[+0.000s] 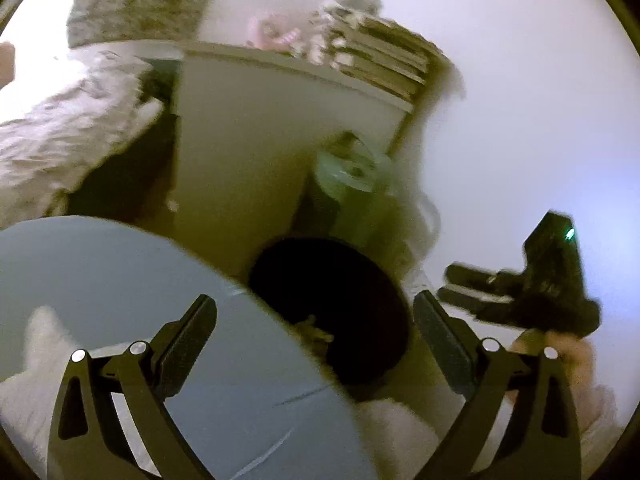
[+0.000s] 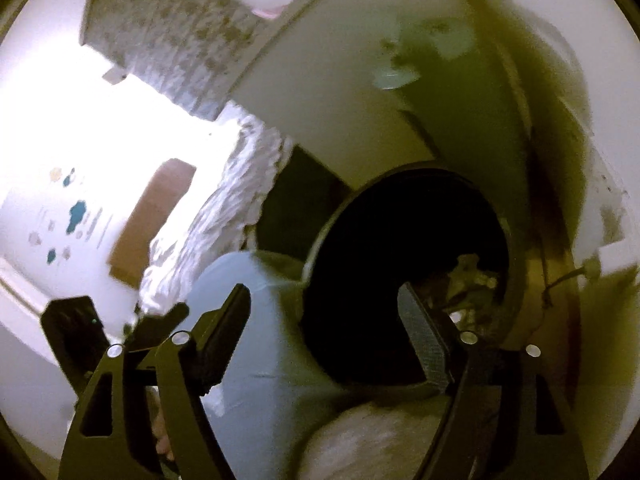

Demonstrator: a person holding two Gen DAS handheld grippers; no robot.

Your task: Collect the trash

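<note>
A round black trash bin [image 2: 404, 276] stands on the floor beside a white cabinet; crumpled trash [image 2: 468, 280] lies inside it at the right. The bin also shows in the left wrist view [image 1: 336, 304], with a small scrap [image 1: 316, 330] at its near rim. My right gripper [image 2: 324, 320] is open and empty, just above the bin's mouth. It shows in the left wrist view [image 1: 468, 292] at the right. My left gripper [image 1: 316, 328] is open and empty, over the bin's near rim and a light blue surface [image 1: 140, 280].
A white cabinet [image 1: 256, 140] stands behind the bin, with stacked books [image 1: 380, 60] and a pink item [image 1: 272, 34] on top. A green-lidded container [image 1: 352, 176] sits beside it. Rumpled bedding [image 1: 68, 128] lies at the left. A white wall [image 1: 520, 100] is at the right.
</note>
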